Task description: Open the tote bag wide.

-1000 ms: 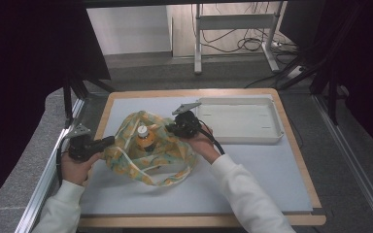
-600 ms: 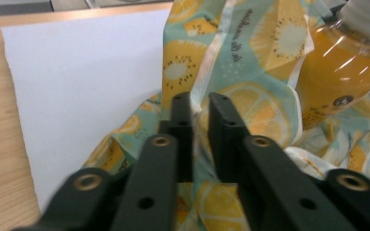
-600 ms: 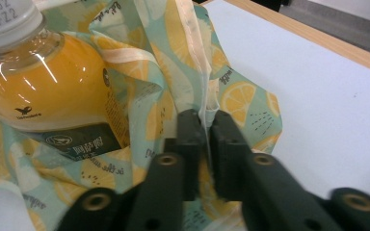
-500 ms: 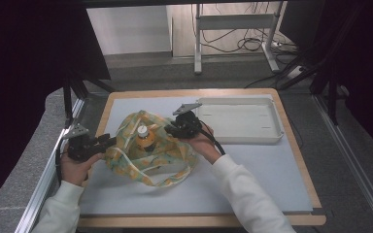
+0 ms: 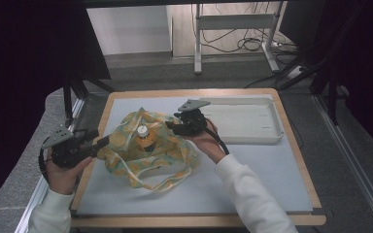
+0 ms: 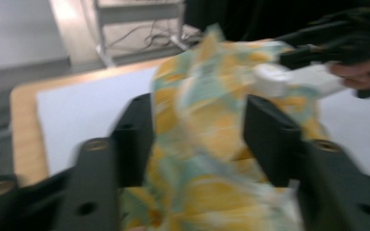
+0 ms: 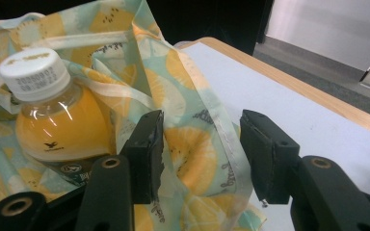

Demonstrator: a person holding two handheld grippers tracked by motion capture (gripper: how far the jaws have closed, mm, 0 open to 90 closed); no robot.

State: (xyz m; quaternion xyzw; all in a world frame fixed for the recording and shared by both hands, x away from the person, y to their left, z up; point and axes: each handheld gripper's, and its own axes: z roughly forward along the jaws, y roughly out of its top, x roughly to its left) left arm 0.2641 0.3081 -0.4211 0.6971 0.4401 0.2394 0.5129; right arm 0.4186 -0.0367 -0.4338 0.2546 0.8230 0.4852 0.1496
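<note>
A cloth bag (image 5: 148, 153) printed with yellow citrus slices lies slack on the grey mat. Inside it stands an orange-juice bottle (image 5: 144, 138) with a white cap. My left gripper (image 5: 99, 141) is at the bag's left edge. Its jaws have just been opening and stand open, with the bag (image 6: 197, 159) loose between them in the blurred left gripper view. My right gripper (image 5: 171, 127) is at the bag's upper right rim, its jaws also just opened. The bag's hem (image 7: 207, 139) hangs between them unpressed, and the bottle (image 7: 53, 120) sits just to their left.
A shallow white tray (image 5: 267, 138) lies at the back right of the mat, just beyond my right hand. The wooden table edge (image 5: 104, 114) frames the mat (image 5: 252, 174). The other gripper (image 6: 337, 45) appears past the bag in the left gripper view.
Both grippers' jaws have opened off the bag's fabric. My left gripper has risen a little and drawn leftward. The right hand has stayed in place.
</note>
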